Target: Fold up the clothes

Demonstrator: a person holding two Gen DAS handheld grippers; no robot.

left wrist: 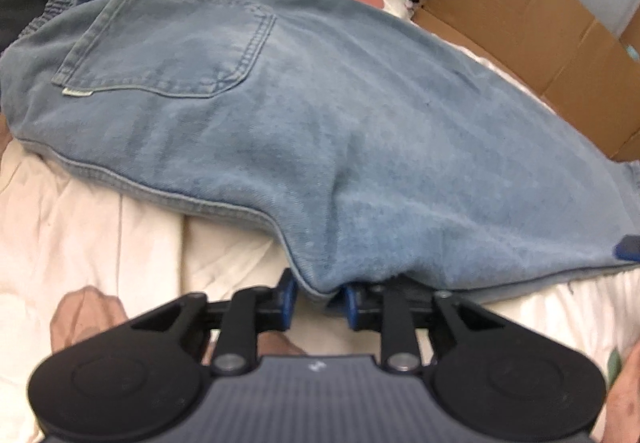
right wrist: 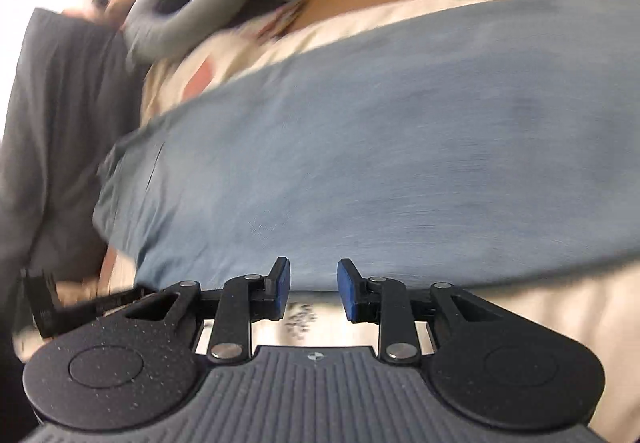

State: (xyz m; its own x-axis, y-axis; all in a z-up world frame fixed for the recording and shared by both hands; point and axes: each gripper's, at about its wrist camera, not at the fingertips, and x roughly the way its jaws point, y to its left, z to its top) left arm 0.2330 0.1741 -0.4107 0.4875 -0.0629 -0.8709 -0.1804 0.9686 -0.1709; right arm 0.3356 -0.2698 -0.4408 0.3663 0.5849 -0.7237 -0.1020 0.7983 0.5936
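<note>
Left claw (left wrist: 318,297), black with blue pads, sits at the near edge of the folded light-blue denim jeans (left wrist: 304,131), clamped on a bunched corner of the denim that fills the narrow gap between its pads. Right claw (right wrist: 313,289), same build, hangs over the near hem of the same jeans (right wrist: 360,147); its pads stand slightly apart with only bedding showing between them, gripping nothing. Right view is motion-blurred. The jeans lie flat across a cream quilted bed cover with pinkish-brown blotches (left wrist: 100,227), back pocket (left wrist: 168,43) facing up toward the left and the elastic waistband (left wrist: 52,3) at the far left end. The legs run off to the right. Beyond the jeans an open brown cardboard box (left wrist: 520,23) stands at the far right, just beside the denim. A grey curved cushion (right wrist: 188,7) rests at the far edge of the bed. Dark grey fabric (right wrist: 60,115) fills the far left.
</note>
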